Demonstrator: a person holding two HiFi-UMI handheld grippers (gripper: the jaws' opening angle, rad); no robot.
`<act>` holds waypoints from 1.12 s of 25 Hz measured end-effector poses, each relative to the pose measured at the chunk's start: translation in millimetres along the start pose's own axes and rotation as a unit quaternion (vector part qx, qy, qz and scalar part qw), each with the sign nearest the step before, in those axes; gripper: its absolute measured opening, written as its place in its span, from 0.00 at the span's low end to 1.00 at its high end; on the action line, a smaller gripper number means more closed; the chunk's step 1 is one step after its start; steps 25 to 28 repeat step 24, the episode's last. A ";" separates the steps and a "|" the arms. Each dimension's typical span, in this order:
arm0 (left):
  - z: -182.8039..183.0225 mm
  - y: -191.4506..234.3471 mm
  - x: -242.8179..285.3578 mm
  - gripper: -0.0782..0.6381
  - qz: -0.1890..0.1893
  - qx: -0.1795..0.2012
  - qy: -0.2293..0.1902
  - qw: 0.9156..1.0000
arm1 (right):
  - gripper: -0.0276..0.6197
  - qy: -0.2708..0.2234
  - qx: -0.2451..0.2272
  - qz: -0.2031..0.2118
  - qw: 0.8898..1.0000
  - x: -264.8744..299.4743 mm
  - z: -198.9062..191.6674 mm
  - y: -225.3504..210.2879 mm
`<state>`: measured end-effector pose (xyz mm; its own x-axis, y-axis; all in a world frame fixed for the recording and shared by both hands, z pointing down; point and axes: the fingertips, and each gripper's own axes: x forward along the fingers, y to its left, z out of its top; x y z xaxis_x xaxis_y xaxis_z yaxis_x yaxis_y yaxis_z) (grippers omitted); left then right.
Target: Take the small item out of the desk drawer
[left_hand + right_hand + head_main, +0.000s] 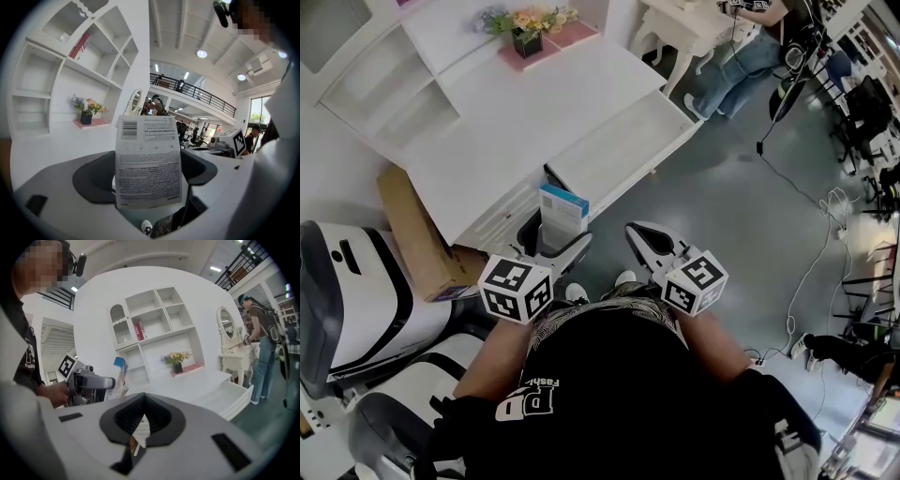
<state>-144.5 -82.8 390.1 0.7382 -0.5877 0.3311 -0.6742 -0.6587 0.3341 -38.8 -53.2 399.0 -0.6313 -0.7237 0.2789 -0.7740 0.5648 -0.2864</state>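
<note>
We hold the small box [147, 161] pinched upright in our left claw [551, 239], well clear of the open drawer [675, 131] on our side of it, likely because it is safely out, while our right claw [143, 420], pressed together and empty, hangs spare farther from the drawer.

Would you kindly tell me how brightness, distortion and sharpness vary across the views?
Head view: the desk top is washed out white. Left gripper view: fisheye bends the shelves; small print on the box is soft. Right gripper view: dark rounded corners.
</note>
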 end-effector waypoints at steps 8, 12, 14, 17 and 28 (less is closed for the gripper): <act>-2.6 0.7 -4.8 0.70 -0.002 0.001 -0.002 1.000 | 0.05 -0.001 -0.002 0.000 1.000 2.3 -2.1 4.9; 0.0 3.5 -4.6 0.70 -0.001 -0.001 -0.004 1.000 | 0.05 0.003 -0.004 -0.001 1.000 2.8 -0.9 3.5; -0.1 4.6 -3.7 0.70 0.000 -0.002 -0.006 1.000 | 0.05 0.004 -0.004 -0.002 1.000 3.3 -1.5 2.3; -1.7 4.7 -3.3 0.70 -0.001 -0.002 -0.005 1.000 | 0.05 0.006 -0.003 -0.003 1.000 3.5 -3.7 2.5; 1.3 5.7 -3.0 0.70 0.002 -0.001 -0.007 1.000 | 0.05 0.010 -0.002 -0.003 1.000 4.5 -2.1 1.2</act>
